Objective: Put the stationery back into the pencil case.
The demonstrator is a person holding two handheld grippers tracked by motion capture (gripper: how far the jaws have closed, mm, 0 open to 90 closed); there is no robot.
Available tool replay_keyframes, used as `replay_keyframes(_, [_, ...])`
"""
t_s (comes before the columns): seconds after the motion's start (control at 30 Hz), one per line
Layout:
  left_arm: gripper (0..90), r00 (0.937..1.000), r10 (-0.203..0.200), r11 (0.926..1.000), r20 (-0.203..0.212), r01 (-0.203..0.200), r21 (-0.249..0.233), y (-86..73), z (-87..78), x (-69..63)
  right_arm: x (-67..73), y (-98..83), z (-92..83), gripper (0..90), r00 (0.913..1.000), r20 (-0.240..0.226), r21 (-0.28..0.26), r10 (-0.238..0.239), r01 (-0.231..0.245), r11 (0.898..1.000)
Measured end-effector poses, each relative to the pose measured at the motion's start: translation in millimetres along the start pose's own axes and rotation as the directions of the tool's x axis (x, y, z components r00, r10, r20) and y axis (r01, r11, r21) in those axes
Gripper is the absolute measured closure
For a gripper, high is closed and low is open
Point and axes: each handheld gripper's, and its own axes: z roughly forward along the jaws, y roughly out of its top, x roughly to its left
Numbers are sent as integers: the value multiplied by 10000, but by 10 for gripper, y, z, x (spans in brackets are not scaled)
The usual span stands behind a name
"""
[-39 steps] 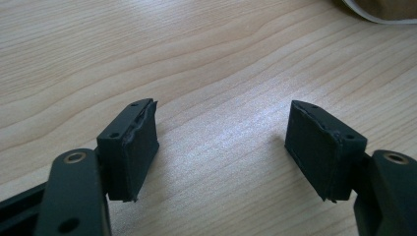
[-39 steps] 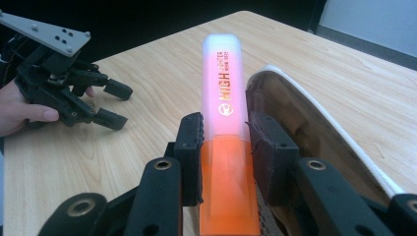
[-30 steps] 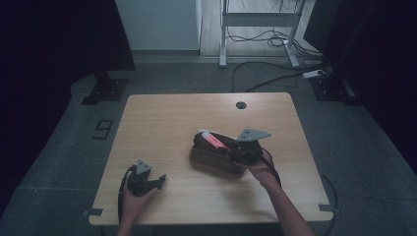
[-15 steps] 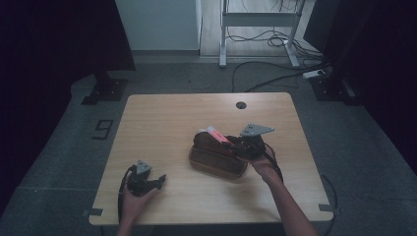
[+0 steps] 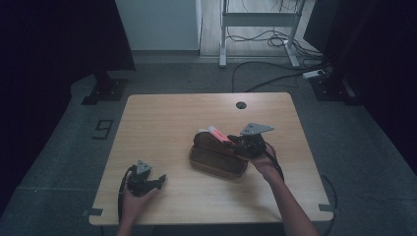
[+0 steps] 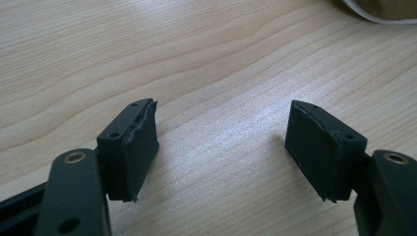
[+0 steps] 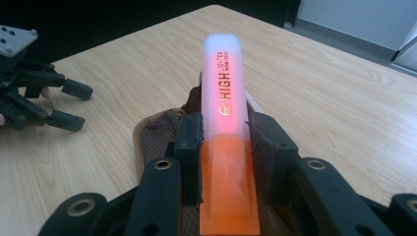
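Right now my right gripper pinches the orange highlighter across its body, the long axis running straight out ahead of the jaws, white cap end forward, just above the brown pencil case at mid-table. My left gripper rests well apart near the table's front edge, jaws spread wide on nothing, so the right does the placing.

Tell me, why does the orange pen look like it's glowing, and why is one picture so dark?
Right gripper view: light shines through the pen's frosted cap, so it glows. High view: dim, with black corners around the table. Left gripper view: bright, a pale sheen on the wood.
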Motion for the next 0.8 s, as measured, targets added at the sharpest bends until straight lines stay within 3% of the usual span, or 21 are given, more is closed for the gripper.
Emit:
replay_keyframes(0.37, [278, 10000, -3, 10000, -10, 3, 2, 0, 0, -1, -21, -67, 66, 649, 9990, 269, 407, -354, 343, 9986])
replay_keyframes(0.53, [278, 10000, -1, 10000, -11, 1, 1, 0, 0, -1, -15, -77, 52, 596, 9974, 569, 252, -442, 428, 9988])
replay_keyframes(0.8, [278, 10000, 5, 10000, -8, -5, 2, 0, 0, -1, -1, -89, 46, 584, 9979, 489, 228, -434, 423, 9988])
